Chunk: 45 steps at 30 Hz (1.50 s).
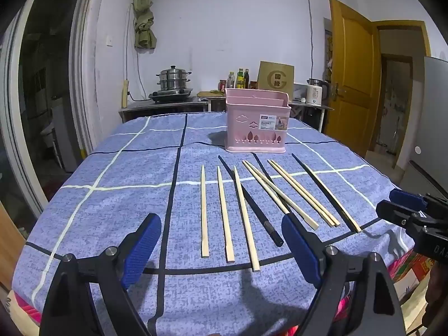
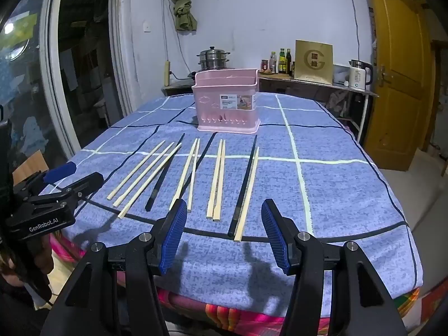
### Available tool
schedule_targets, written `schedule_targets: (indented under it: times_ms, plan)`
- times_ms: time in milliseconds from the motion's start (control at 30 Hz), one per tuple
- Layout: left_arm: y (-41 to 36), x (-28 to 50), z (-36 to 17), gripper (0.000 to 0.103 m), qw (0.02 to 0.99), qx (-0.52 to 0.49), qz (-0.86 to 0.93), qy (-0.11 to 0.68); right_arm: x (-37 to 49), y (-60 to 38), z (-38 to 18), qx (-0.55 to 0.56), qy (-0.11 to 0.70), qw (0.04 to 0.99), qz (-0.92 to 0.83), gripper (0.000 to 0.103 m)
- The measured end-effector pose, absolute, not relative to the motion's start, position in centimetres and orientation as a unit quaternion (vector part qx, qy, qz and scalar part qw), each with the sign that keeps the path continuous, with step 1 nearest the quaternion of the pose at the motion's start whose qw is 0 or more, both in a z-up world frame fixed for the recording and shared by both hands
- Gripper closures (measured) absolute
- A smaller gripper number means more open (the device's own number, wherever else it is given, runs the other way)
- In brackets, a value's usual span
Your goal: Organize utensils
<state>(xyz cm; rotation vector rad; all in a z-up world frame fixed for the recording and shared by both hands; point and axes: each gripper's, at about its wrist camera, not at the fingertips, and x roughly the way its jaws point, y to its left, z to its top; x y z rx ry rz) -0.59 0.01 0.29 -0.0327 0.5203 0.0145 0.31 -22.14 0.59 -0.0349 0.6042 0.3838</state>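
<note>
Several pale wooden chopsticks (image 1: 204, 210) and black chopsticks (image 1: 249, 198) lie in a fanned row on the blue checked tablecloth (image 1: 112, 196). They also show in the right wrist view, wooden chopsticks (image 2: 217, 179) beside black chopsticks (image 2: 243, 187). A pink utensil basket (image 1: 256, 120) stands upright behind them, and shows in the right wrist view (image 2: 226, 103). My left gripper (image 1: 221, 240) is open and empty, above the near ends of the left chopsticks. My right gripper (image 2: 224, 229) is open and empty, above the near ends of the right chopsticks.
A counter behind the table holds a steel steamer pot (image 1: 173, 79), bottles (image 1: 239, 79), a brown board (image 1: 275, 77) and a white kettle (image 1: 315, 91). A yellow door (image 1: 352, 75) stands at the right. The table's near edge drops to a colourful cloth (image 2: 224, 316).
</note>
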Motion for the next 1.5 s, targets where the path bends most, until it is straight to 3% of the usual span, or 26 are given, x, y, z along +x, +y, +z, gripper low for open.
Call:
schedule_targets:
  times_ms: [1500]
  plan:
    - [-0.68,-0.91,0.46,0.015,0.966,-0.014,0.002,0.257,0.1,-22.12,1.29,-0.016,0.292,0.938,0.185,0.047]
